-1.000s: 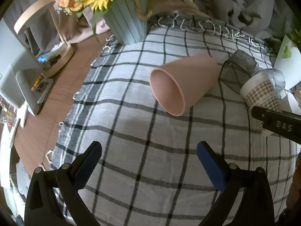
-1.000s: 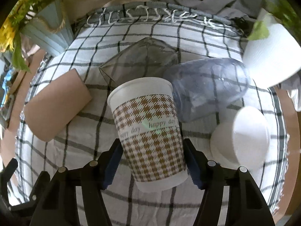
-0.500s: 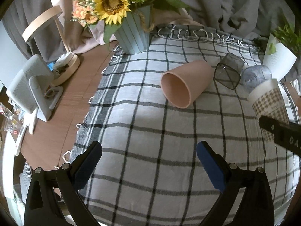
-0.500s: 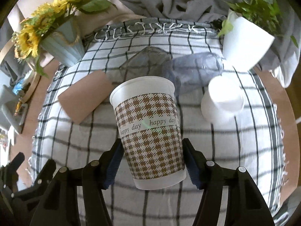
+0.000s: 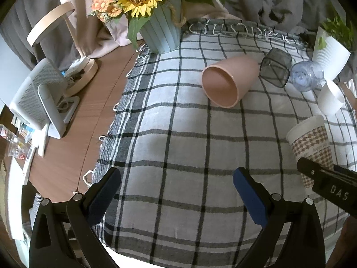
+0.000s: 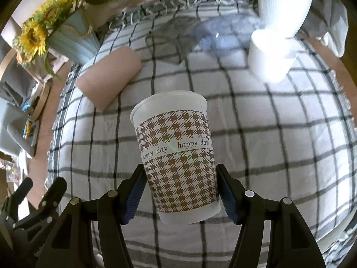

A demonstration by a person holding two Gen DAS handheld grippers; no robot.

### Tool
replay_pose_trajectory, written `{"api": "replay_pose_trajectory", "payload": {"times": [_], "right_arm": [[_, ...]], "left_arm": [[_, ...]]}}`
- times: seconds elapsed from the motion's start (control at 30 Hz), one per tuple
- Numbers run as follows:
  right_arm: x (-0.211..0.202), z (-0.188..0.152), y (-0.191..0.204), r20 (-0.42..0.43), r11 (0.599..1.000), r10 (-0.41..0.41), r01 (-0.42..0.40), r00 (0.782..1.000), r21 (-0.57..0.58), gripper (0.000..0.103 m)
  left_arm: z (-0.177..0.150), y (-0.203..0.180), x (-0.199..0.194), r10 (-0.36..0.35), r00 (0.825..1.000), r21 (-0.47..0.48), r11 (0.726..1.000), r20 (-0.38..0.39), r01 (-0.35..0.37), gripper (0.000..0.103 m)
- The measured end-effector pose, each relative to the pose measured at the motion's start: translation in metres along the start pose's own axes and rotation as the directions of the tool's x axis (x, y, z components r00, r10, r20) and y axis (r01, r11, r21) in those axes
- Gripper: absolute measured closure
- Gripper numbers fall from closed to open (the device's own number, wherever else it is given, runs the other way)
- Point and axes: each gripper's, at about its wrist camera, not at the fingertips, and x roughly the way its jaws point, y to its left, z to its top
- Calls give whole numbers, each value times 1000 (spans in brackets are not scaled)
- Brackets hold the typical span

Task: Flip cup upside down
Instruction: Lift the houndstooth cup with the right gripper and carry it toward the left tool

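Note:
My right gripper [image 6: 181,192] is shut on a paper cup [image 6: 176,154] with a brown houndstooth pattern and the words "happy day". It holds the cup near its base, above the checked cloth [image 6: 267,145], mouth pointing away from the camera. The same cup [image 5: 309,143] shows at the right of the left wrist view, with the right gripper's black finger across its lower part. My left gripper [image 5: 176,192] is open and empty over the cloth's near edge.
On the cloth lie a pink cup [image 5: 225,81], a dark glass [image 5: 275,67], a clear bluish cup [image 5: 305,76] and a white cup [image 5: 330,98]. A sunflower pot [image 5: 160,31] and a white plant pot [image 5: 330,53] stand behind. A lamp [image 5: 67,51] stands left.
My right gripper has lifted the paper cup and drawn it back from the other cups. The left gripper has pulled back and up, still open.

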Motion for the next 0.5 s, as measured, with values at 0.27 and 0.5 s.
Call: {"api": "replay_pose_trajectory", "payload": {"times": [0.27,0.5], "right_arm": [[15,-10,-1,-52,1000,10,-8,999,29,41],[17,-10,1,-51,1000,17,-16,999,21,41]], "left_arm": [[-6,4,7,-3,1000,3,1000,-30,3,0],[-7,1,4,3,1000,3,1000,-27,-3,0]]}}
